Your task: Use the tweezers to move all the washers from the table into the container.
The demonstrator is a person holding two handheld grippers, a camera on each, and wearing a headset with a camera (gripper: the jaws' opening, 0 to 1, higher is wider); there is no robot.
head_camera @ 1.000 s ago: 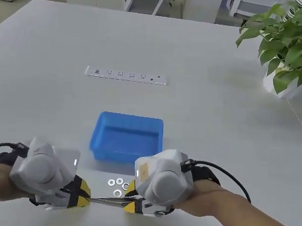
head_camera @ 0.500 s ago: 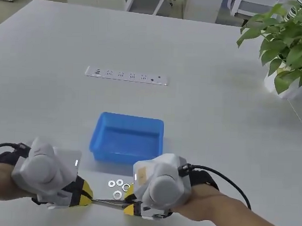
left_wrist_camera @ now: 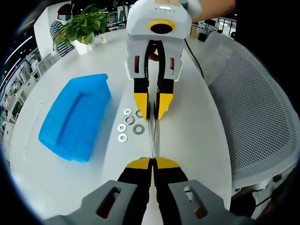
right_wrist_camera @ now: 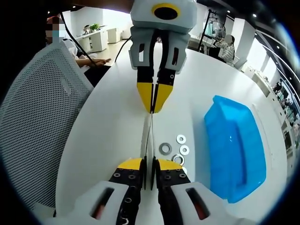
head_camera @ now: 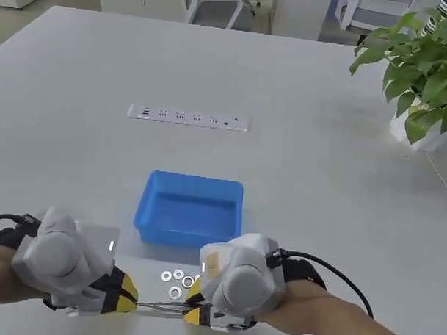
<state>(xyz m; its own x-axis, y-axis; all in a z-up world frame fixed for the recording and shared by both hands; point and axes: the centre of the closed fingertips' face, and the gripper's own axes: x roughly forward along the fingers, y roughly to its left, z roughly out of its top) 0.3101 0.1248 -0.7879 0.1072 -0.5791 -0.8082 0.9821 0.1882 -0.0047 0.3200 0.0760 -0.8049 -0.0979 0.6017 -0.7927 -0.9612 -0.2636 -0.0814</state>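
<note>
Starting w/ the white table (head_camera: 318, 178): the blue container (head_camera: 189, 207) sits on it, looks empty. Just on the near side of it, the left gripper (head_camera: 127, 295) and right gripper (head_camera: 193, 305) face each other tip to tip, each w/ jaws pressed together on one end of the tweezers (left_wrist_camera: 152, 136), which bridge the gap btwn them. The washers (head_camera: 177, 282) lie in a small cluster on the table, btwn tweezers and container. Judgement: washers light, thin, hard, prob. slippery, so nip at the rim or through the hole; tweezers springy, so squeeze mid-leg.
</note>
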